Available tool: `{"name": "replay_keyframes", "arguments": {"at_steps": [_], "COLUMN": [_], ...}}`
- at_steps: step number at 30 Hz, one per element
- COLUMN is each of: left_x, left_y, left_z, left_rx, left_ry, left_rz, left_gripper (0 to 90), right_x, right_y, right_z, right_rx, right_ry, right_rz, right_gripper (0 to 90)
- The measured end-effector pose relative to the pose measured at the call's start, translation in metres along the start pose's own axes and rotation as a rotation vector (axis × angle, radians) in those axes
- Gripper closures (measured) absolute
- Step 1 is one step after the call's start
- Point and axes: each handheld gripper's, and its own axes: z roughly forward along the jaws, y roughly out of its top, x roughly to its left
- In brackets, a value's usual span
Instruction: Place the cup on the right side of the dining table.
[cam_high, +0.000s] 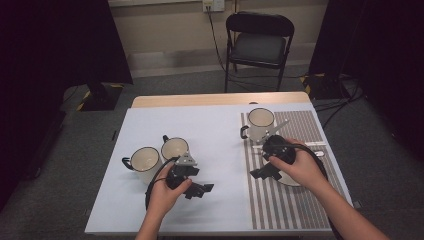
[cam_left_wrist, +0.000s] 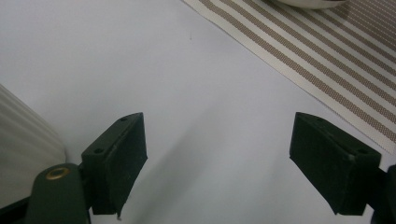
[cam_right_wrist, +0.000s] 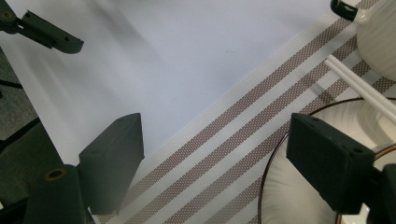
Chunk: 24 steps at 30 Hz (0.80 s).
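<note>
High view overhead; gripper views close, sharing placemat (cam_right_wrist: 224, 154).

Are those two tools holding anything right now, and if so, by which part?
Nothing is held. The left tool and the right tool both stand open over the table.

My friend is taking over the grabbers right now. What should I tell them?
Left gripper: open, holding nothing, over bare tablecloth near two mugs.
Right gripper: open, holding nothing, over the plate on the striped placemat.
A third mug stands at the placemat's far end, white chopsticks lying by it.
Done: plate, one mug and chopsticks are on the placemat.
Left: probably the two mugs, still off the mat.
</note>
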Motion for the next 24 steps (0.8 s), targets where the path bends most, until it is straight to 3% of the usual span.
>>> {"name": "replay_keyframes", "arguments": {"at_steps": [24], "left_x": [-0.004], "left_y": [-0.015], "left_z": [0.001], "left_rx": [0.017], "left_ry": [-0.005], "left_rz": [0.000], "left_gripper": [18.6], "right_x": [0.000], "right_y": [-0.019], "right_z": [0.012], "right_rx": [-0.003], "right_ry": [0.028], "right_rz": [0.003], "right_gripper": [18.1]}}
